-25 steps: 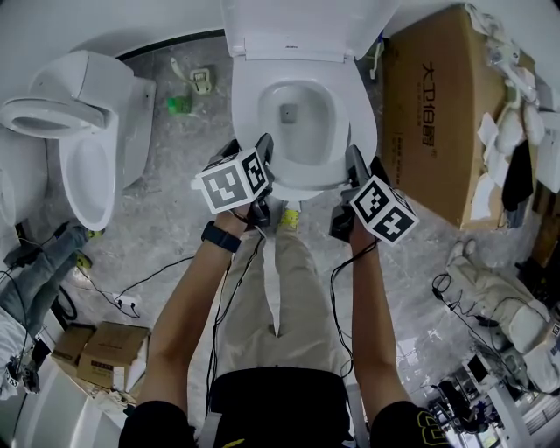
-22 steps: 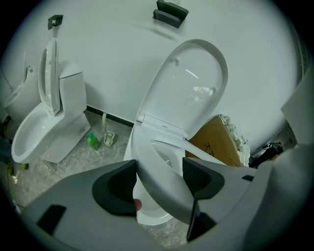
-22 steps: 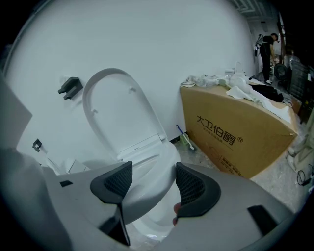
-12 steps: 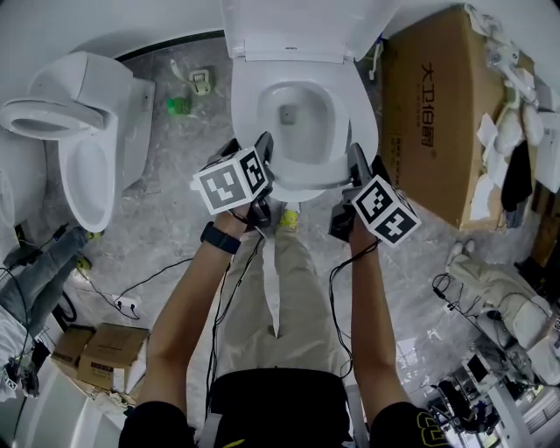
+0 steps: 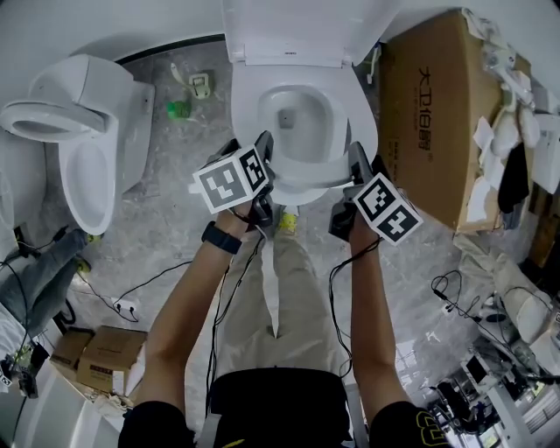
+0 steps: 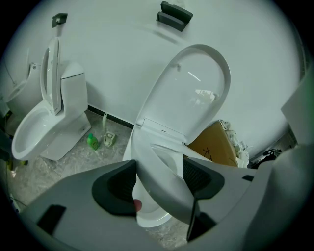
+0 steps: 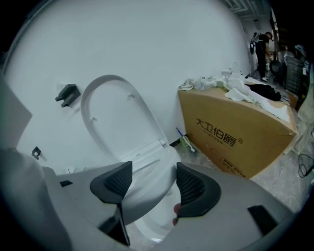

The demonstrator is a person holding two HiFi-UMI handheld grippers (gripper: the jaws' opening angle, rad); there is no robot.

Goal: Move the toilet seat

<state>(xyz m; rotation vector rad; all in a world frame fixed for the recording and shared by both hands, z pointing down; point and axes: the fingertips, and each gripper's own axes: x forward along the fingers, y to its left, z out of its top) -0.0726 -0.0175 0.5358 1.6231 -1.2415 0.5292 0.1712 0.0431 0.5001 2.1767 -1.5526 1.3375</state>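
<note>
The white toilet seat (image 5: 248, 118) lies over the bowl (image 5: 291, 114), and its lid (image 5: 306, 26) stands up against the wall. My left gripper (image 5: 262, 168) is at the seat's front left and my right gripper (image 5: 353, 168) at its front right. In the left gripper view the seat's rim (image 6: 162, 191) runs between the dark pads (image 6: 117, 184), and the left gripper (image 6: 158, 179) is shut on it. The right gripper (image 7: 151, 184) likewise has the seat's rim (image 7: 142, 193) between its pads (image 7: 190, 186). The front of the seat looks slightly raised off the bowl.
A second white toilet (image 5: 87, 149) stands at the left with its lid up. A large cardboard box (image 5: 429, 114) topped with cloths stands close on the right. A green bottle (image 5: 179, 107) and cables (image 5: 131, 289) lie on the grey floor, small boxes (image 5: 96, 350) nearer.
</note>
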